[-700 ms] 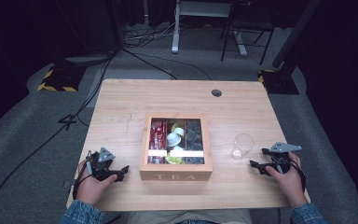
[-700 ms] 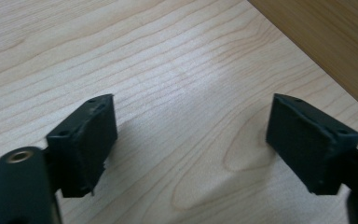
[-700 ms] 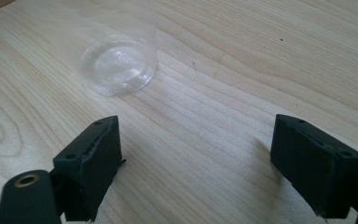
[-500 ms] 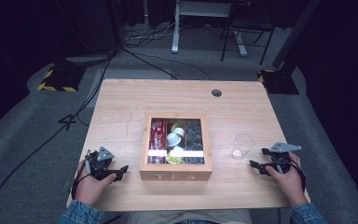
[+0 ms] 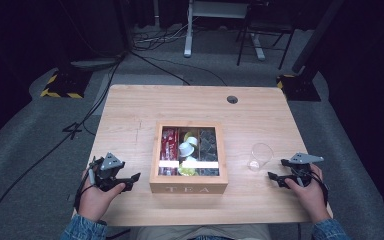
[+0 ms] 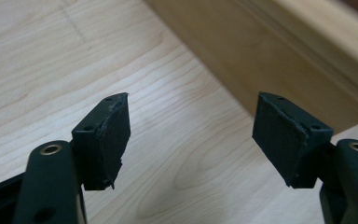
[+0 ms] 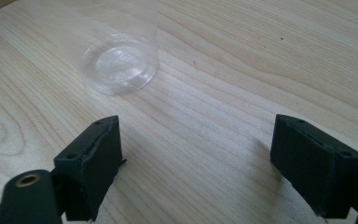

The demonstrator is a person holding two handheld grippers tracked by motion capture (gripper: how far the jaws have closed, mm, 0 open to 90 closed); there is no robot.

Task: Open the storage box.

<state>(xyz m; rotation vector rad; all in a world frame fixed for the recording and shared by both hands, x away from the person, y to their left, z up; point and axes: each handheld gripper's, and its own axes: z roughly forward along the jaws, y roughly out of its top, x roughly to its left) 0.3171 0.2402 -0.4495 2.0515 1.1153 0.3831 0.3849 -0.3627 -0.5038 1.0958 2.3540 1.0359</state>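
A person rests both hands on a pale wooden worktop (image 5: 130,115), a two-jaw gripper in each, flanking a wooden tea box (image 5: 188,151) at the centre. The left gripper (image 5: 130,178) lies low on the wood with its jaws spread and nothing between them, aimed at the box's side wall (image 6: 279,56), which runs just ahead of its tips and slightly to their right in the left gripper view. The right gripper (image 5: 275,176) is likewise released and empty, its jaws wide apart over bare wood, pointing toward a clear plastic cup (image 5: 259,157) that stands ahead of it and off to the left of its jaw line (image 7: 121,56).

The symmetric, idle pose suggests a starting stance: each tool is parked beside the object nearest its reach, the cup set clear of the box so it can be approached without obstruction.

The cup stands upright, its long axis vertical and its mouth facing up, base flat on the wood. The box sits square to the worktop edge, its "TEA" front facing the person, its long compartments of sachets and pods running away from them under a glazed top.
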